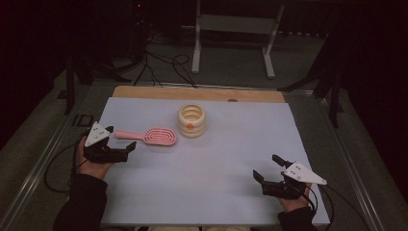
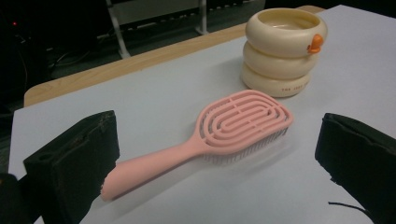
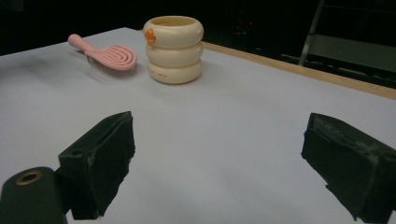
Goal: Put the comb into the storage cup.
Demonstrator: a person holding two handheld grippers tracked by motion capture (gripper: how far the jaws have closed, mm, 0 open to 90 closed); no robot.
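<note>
Jaws, left: spread wide and holding nothing; in the left gripper view they stand either side of the pink hairbrush (image 2: 219, 140), one jaw just beside the handle tip, whether touching it I cannot tell
Jaws, right: spread wide, nothing between them but bare sheet
Left gripper (image 1: 121, 138): at the left side of the desk, near the left edge of the pale blue sheet (image 1: 207, 178), pointing toward the brush handle
Right gripper (image 1: 269, 168): low at the near right, well apart from both things, close to the sheet's near edge
Pink hairbrush (image 1: 150, 135): lies flat on the sheet left of centre, bristles down, handle toward the left gripper, head toward the cup
Cream ringed cup (image 1: 191, 121): stands upright just beside the brush head, toward the far side; three stacked rings with a small orange mark near the rim; a narrow gap between it and the brush in the left gripper view
Desk edges: a strip of bare wood (image 1: 144, 92) shows beyond the sheet's far edge; a metal rail (image 1: 43, 159) runs along the left side
Open room: the centre, the right half and the near part of the sheet lie bare; the space between the two grippers is free
</note>
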